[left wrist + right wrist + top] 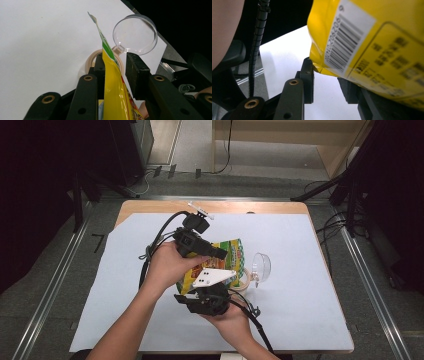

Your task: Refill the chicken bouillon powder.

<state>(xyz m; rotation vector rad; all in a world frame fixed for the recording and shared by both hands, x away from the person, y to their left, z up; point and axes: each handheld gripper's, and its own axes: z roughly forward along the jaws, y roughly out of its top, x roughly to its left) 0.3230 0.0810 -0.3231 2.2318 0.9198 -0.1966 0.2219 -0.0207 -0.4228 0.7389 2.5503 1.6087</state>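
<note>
A yellow snack bag (pixel 231 249) hangs above the table between both hands. In the left gripper view the bag (pixel 112 85) stands edge-on between the jaws of my left gripper (pixel 116 68). One pad lies flat on the bag, and the other meets it only low down. My left gripper (pixel 220 254) points right across the top of the bag. My right gripper (pixel 210 285) sits under the bag, palm up. In the right gripper view the bag's barcode side (pixel 374 37) lies over one jaw, and a bottom corner touches the other pad of my right gripper (pixel 327 82).
A clear round lidded container (pixel 261 265) (pixel 135 33) lies on the white sheet (pixel 300 310) just right of the bag. A beige tape roll (pixel 244 281) (pixel 90 58) rests beside it. The wooden table's edges border the sheet. Cables trail from both grippers.
</note>
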